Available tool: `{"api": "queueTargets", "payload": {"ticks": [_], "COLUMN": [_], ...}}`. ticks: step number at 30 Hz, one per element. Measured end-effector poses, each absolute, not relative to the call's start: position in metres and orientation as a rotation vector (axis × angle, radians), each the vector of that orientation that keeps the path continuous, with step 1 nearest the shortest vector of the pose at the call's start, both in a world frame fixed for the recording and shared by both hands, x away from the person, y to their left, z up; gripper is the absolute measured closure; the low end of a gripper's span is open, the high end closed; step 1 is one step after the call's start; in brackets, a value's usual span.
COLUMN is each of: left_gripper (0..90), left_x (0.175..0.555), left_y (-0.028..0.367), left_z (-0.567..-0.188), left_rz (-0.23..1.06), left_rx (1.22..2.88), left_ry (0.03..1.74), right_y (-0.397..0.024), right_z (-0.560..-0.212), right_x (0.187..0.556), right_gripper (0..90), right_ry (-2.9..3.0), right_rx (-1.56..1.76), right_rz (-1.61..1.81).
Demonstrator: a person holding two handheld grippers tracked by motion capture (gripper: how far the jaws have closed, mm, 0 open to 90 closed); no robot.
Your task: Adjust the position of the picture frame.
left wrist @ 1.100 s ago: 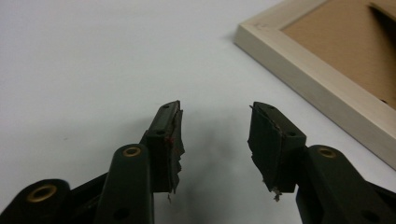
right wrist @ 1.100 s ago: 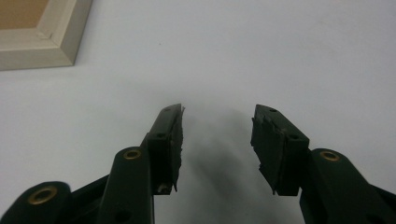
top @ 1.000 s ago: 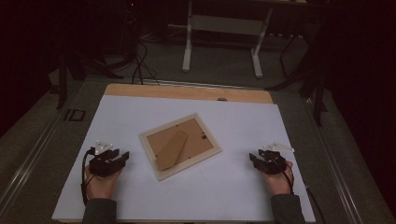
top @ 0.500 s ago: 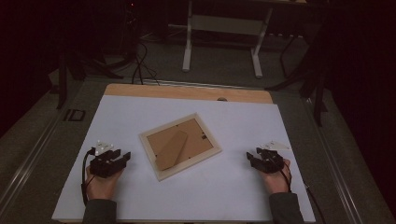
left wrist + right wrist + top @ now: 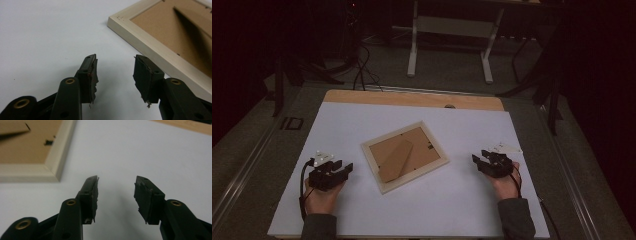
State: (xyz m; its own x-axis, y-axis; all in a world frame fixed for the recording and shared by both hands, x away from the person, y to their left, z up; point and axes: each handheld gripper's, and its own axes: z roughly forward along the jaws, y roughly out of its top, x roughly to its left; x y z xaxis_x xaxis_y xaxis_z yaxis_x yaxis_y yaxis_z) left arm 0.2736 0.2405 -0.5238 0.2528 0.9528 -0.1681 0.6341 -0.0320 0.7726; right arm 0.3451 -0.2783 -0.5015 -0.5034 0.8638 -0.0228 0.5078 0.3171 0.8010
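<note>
1. Where the white sheet covers the wooden table, a picture frame lies face-down at centre, brown backing up, tilted.
2. Room: dark; grey floor, white metal stand behind the table.
3. Left gripper: low over the sheet left of the frame, jaws spread, empty.
4. Right gripper: right of the frame, apart from it; jaws just closing slightly, apart, empty.

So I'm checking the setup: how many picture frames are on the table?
1. The picture frame lies face down mid-table, between the left gripper and right gripper.
</note>
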Motion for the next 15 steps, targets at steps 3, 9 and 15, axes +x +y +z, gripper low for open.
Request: {"api": "queueTargets", "payload": {"ticks": [3,9,15], "left_gripper": [52.8,59.0,59.4], "left_x": [0.273,0.272,0.273], "left_y": [0.241,0.239,0.232], "left_z": [-0.523,-0.524,-0.525], "left_rz": [0.519,0.514,0.497], "left_rx": [1.748,1.778,1.825], "left_ry": [1.464,1.452,1.418], "right_y": [-0.275,-0.264,-0.259], "right_z": [-0.499,-0.493,-0.489], "right_x": [0.348,0.357,0.364], "right_gripper": [53.7,60.9,63.6], "right_ry": [2.137,2.154,2.161], "right_rx": [1.203,1.179,1.179], "right_rz": [1.074,1.147,1.175]}}
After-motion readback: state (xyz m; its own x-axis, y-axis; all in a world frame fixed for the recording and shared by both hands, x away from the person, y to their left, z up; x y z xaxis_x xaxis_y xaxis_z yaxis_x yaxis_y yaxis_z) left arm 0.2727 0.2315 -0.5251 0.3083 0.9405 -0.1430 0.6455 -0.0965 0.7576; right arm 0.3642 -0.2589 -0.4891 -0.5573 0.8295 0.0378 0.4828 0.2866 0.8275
